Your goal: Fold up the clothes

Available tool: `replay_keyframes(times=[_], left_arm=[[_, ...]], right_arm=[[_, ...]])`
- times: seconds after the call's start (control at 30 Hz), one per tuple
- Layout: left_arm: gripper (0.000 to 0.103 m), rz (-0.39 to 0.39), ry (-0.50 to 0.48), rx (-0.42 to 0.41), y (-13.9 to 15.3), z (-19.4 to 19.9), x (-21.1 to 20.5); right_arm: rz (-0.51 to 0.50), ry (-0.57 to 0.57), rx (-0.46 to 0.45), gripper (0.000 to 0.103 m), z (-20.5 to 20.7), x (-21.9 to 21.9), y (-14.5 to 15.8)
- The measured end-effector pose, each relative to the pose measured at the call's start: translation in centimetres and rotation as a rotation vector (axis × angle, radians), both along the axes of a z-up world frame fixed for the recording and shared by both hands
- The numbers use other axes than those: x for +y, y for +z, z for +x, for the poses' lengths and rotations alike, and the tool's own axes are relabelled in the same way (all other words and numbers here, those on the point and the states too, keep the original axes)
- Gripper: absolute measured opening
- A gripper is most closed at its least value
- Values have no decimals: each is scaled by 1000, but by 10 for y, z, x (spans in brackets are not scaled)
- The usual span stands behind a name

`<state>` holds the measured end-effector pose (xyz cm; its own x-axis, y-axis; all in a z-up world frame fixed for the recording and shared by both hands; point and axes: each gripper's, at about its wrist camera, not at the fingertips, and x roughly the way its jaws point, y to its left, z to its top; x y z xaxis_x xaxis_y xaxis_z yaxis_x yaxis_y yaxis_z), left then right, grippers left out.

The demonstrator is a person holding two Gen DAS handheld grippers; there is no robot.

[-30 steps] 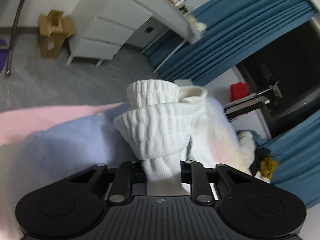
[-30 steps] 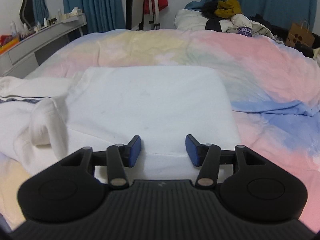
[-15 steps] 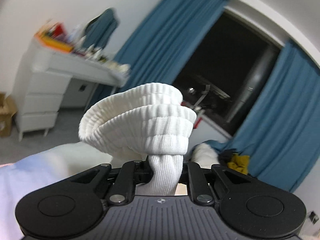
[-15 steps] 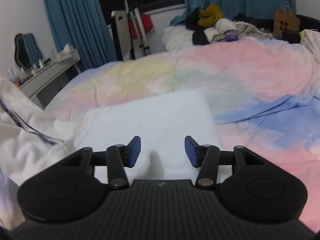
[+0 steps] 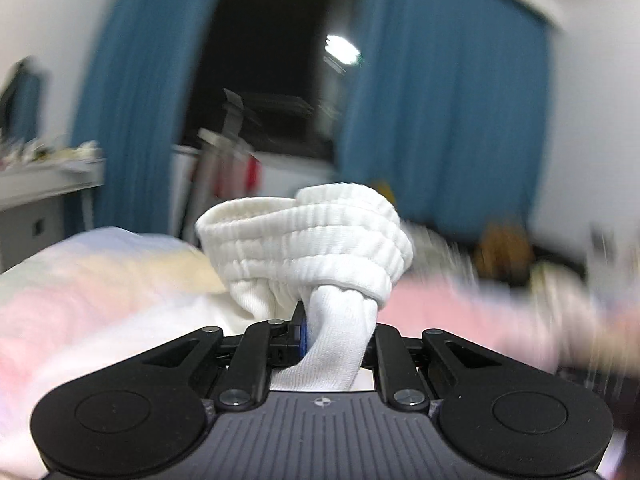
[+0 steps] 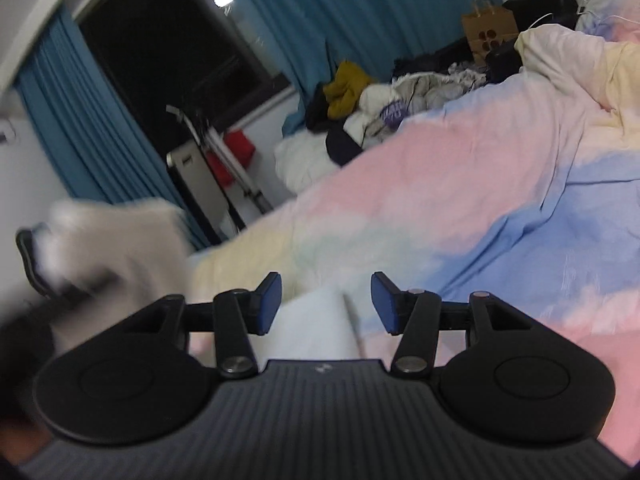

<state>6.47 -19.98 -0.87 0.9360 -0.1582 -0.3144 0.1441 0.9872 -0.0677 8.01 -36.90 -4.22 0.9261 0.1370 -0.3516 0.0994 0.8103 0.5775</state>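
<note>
My left gripper (image 5: pixel 338 330) is shut on the ribbed cuff (image 5: pixel 308 236) of a white garment and holds it up above the bed. The cuff curls over the fingers and hides the fingertips. My right gripper (image 6: pixel 326 302) is open and empty, tilted, above the pastel duvet (image 6: pixel 460 200). A corner of the folded white cloth (image 6: pixel 316 328) lies just below its fingers. The lifted white garment shows blurred at the left of the right wrist view (image 6: pixel 116 236).
A pile of clothes (image 6: pixel 384 100) lies at the far side of the bed. Blue curtains (image 5: pixel 440 120) flank a dark window. A white dresser (image 5: pixel 44 184) stands at the left. A paper bag (image 6: pixel 488 28) stands at the far right.
My left gripper has swung further right with the cuff, away from the dresser toward the window. My right gripper has tilted and risen; most of the folded white cloth has dropped below its view.
</note>
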Motion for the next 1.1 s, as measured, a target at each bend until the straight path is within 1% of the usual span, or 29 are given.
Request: replay_keyframes(times=[0.07, 0.13, 0.2, 0.23, 0.27, 0.3, 0.37, 0.4, 0.43, 0.47, 0.57, 0.6, 0.67, 0.7, 0.73, 0.83, 0.9, 1.0, 1.1], left_arm=[[14, 127, -77, 58, -37, 0, -28], [15, 204, -137, 88, -62, -1, -38], [18, 266, -182, 47, -69, -6, -37], [19, 279, -208, 43, -68, -6, -34], [21, 274, -239, 56, -67, -4, -29], [24, 271, -269, 71, -66, -1, -25], [30, 272, -320, 109, -63, -4, -22], [38, 269, -348, 136, -62, -4, -18], [42, 266, -382, 165, -61, -3, -9], [42, 272, -401, 179, -59, -5, -5], [46, 326, -415, 177, -53, -28, 12], [48, 340, -418, 176, -53, -29, 17], [55, 354, -420, 189, -52, -32, 31], [62, 358, -421, 196, -53, -35, 40], [64, 365, -422, 199, -53, -40, 48], [65, 418, -413, 163, -57, -59, 55], [65, 414, -392, 162, -60, -72, 63], [65, 410, -377, 140, -68, -66, 65], [65, 352, -387, 150, -74, -52, 68]], right_arm=[[83, 23, -3, 53, 5, -14, -6], [195, 62, 12, 52, 13, -27, -19], [279, 95, 26, 52, 21, -35, -29], [313, 111, 32, 52, 25, -37, -33], [347, 126, 38, 51, 29, -40, -36], [369, 142, 42, 51, 33, -41, -39], [378, 178, 42, 50, 43, -38, -37], [380, 195, 44, 50, 48, -36, -36], [372, 209, 54, 50, 53, -33, -35], [360, 219, 71, 50, 58, -31, -35], [324, 247, 134, 51, 74, -27, -36], [315, 262, 153, 51, 79, -25, -37], [306, 307, 168, 52, 88, -21, -39], [300, 329, 173, 52, 92, -19, -40], [294, 351, 179, 52, 97, -17, -42], [259, 399, 199, 52, 110, -7, -47], [242, 417, 206, 52, 120, 0, -50], [242, 406, 221, 52, 134, 7, -56], [276, 397, 226, 51, 143, 11, -65]])
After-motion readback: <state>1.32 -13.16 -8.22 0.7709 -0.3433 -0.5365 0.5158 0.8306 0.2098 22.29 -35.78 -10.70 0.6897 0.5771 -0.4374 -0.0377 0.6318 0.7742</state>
